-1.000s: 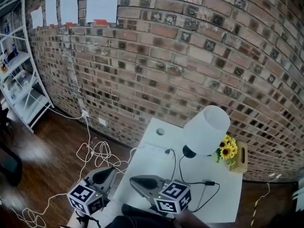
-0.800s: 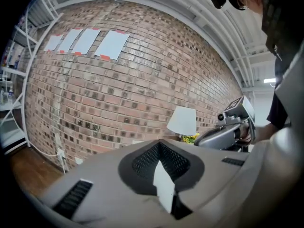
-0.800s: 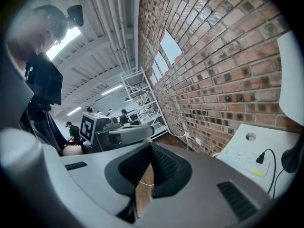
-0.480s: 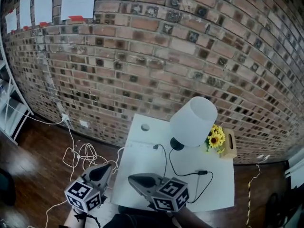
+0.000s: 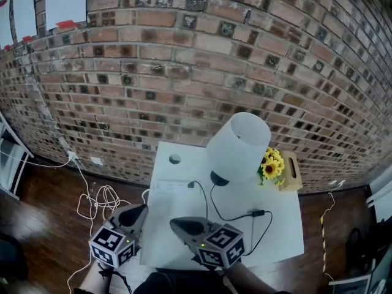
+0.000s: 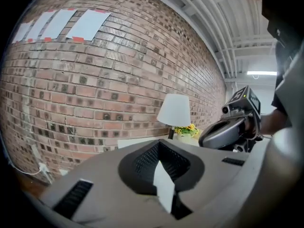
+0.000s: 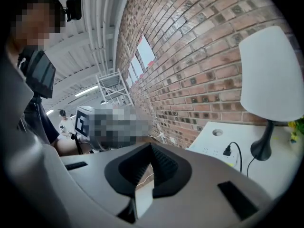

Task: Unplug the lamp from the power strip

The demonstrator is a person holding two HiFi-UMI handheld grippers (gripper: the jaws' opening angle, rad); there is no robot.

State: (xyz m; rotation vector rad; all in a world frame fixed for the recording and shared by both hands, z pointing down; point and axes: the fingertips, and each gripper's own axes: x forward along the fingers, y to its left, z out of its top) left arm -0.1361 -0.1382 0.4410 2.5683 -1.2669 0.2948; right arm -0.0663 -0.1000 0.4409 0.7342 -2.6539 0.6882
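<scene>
We are only getting ready. Our left gripper (image 5: 136,214) and right gripper (image 5: 182,226) are both closed, holding nothing. The small black plug (image 5: 191,184) of the white-shaded lamp (image 5: 239,144) is sitting in the flat white power strip (image 5: 171,185) on the white table (image 5: 278,241). Next, one gripper needs opening around it.

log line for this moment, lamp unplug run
left gripper: shut, empty | right gripper: shut, empty | plug: in power strip, untouched | lamp: upright on table
</scene>
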